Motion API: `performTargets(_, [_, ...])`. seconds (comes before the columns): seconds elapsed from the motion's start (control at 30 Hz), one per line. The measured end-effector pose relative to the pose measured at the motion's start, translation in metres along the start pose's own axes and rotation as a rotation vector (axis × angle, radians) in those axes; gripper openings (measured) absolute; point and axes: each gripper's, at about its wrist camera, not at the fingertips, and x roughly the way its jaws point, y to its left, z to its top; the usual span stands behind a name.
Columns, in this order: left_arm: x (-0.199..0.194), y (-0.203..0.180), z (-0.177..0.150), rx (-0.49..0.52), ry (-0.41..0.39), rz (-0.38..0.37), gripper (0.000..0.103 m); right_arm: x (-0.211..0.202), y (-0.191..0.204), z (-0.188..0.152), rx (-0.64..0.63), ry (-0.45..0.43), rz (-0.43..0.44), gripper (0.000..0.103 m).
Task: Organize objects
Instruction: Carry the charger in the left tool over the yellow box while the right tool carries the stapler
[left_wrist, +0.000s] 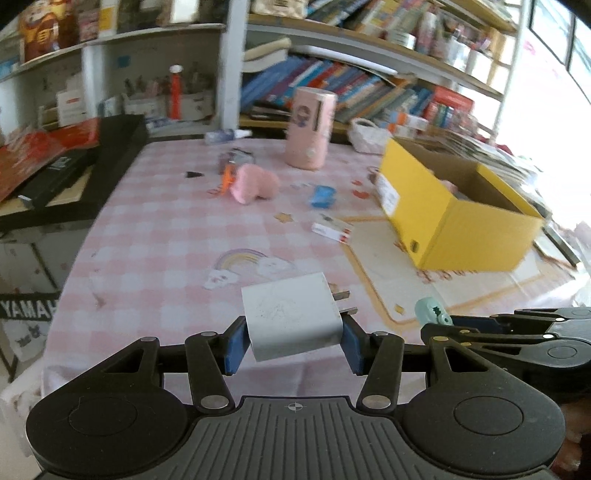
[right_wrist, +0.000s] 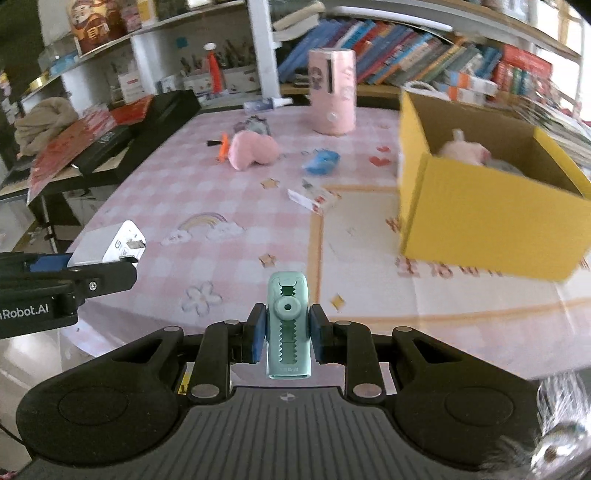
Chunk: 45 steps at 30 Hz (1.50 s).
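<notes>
My left gripper (left_wrist: 293, 341) is shut on a white plug charger (left_wrist: 291, 317), held above the near edge of the pink checked table (left_wrist: 155, 236); the charger also shows in the right wrist view (right_wrist: 110, 245). My right gripper (right_wrist: 287, 338) is shut on a mint green eraser case (right_wrist: 288, 325), which also shows in the left wrist view (left_wrist: 432, 312). An open yellow box (right_wrist: 480, 218) stands at the right with a pink toy (right_wrist: 465, 149) inside. It also shows in the left wrist view (left_wrist: 454, 206).
On the table lie a pink plush (right_wrist: 253, 149), a blue object (right_wrist: 321, 161), a small white packet (right_wrist: 314, 197), an orange item (right_wrist: 222, 146) and a pink cylinder (right_wrist: 332, 92). Black cases (left_wrist: 85, 166) sit at the left. Bookshelves (left_wrist: 351, 81) stand behind.
</notes>
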Motion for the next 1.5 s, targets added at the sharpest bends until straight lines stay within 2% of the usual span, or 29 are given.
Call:
performTargets(0.4, [0.004,-0.045,-0.003,0.148,0.010,-0.134,0.051,-0.035,-0.034,-0.033,0.151,-0.022,-0.139,0.023])
performTargets(0.9, [0.023,-0.100,0.007,0.283,0.018,-0.261,0.051,-0.059,-0.081,-0.048,0.291,-0.044,-0.267,0.023])
performTargets(1.07, [0.030,-0.113,0.014,0.309,0.000,-0.283,0.051,-0.059,-0.096,-0.045,0.313,-0.039,-0.287,0.023])
performTargets(1.23, [0.033,-0.125,0.030,0.330,-0.052,-0.303,0.051,-0.059,-0.111,-0.034,0.324,-0.052,-0.303,0.023])
performTargets(1.5, [0.037,-0.149,0.077,0.344,-0.176,-0.330,0.051,-0.073,-0.148,0.012,0.331,-0.172,-0.331,0.023])
